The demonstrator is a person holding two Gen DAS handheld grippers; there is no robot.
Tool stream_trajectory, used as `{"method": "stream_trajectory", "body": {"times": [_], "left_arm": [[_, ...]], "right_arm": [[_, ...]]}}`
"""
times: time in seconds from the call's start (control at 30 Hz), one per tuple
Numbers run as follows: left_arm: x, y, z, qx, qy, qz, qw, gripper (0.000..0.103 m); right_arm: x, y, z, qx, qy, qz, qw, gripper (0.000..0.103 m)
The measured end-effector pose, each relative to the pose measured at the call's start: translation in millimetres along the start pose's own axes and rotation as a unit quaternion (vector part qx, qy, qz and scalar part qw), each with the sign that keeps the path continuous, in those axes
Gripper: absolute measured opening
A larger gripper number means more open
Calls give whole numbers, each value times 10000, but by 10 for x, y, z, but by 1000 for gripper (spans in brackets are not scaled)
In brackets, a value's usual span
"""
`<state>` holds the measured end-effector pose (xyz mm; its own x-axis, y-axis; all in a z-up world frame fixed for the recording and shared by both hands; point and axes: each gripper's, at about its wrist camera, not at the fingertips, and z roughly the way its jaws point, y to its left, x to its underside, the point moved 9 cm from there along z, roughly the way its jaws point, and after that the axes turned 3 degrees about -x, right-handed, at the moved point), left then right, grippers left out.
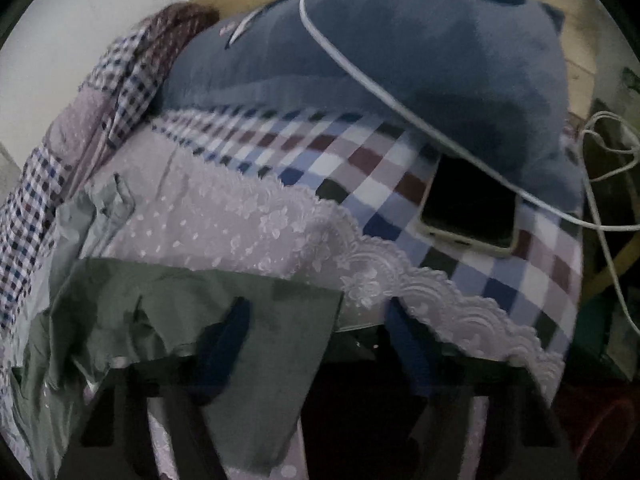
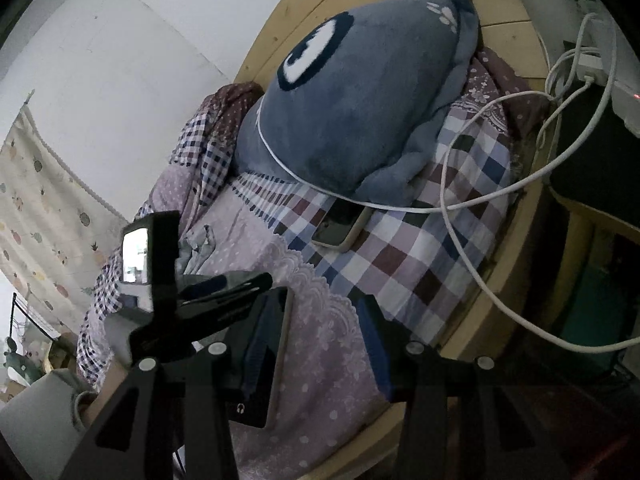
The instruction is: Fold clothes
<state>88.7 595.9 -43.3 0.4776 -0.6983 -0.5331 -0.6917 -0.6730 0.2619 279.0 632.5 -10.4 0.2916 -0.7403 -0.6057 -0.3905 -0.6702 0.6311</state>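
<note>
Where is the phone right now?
The phone lies flat on the checkered sheet in the middle of the right wrist view, tucked partly under the edge of the big blue plush pillow, with a white cable running just past it.

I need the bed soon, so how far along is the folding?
Barely started. Nothing looks folded yet. The left gripper hangs over a rumpled grey-green garment, its fingers apart around the cloth's edge; the right gripper is open and empty. The garment still needs spreading and folding, and a phone, a cable and a blue pillow crowd the bed.
</note>
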Motion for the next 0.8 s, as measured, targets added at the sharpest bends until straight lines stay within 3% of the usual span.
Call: {"method": "stream_trajectory", "body": {"times": [0.07,0.13,0.2,0.33,0.4,0.63,0.67,0.73,0.8], "left_arm": [[7,16,73,122,141,-144,9997,39],[7,70,95,126,238,-270,9993,18],[4,130,96,166,320,-389,9986,6],[-101,342,-78,638,228,-870,9939,4],[-227,517,-291,893,5,-1163,9892,4],[-917,1575,-1429,1706,-975,-2131,9571,4],[-1013,1758,-1600,1812,-1096,-2264,9507,4],[-1112,2054,-1782,1862,-1186,-2382,9458,4],[-1183,2291,-2009,1734,-1374,-2345,9466,4]], "right_arm": [[8,-15,-1,-19,17,34,10000,49],[14,-19,-1,-27,36,50,10000,49],[20,-2,-5,-41,47,37,10000,49],[40,81,-9,-96,79,-14,9999,49],[55,168,10,-167,125,-92,9997,49],[190,807,300,-571,560,-784,9937,49],[225,953,366,-669,659,-947,9911,49],[311,1287,517,-836,856,-1447,9822,51],[428,1636,683,-1038,1157,-2066,9660,53]]}}
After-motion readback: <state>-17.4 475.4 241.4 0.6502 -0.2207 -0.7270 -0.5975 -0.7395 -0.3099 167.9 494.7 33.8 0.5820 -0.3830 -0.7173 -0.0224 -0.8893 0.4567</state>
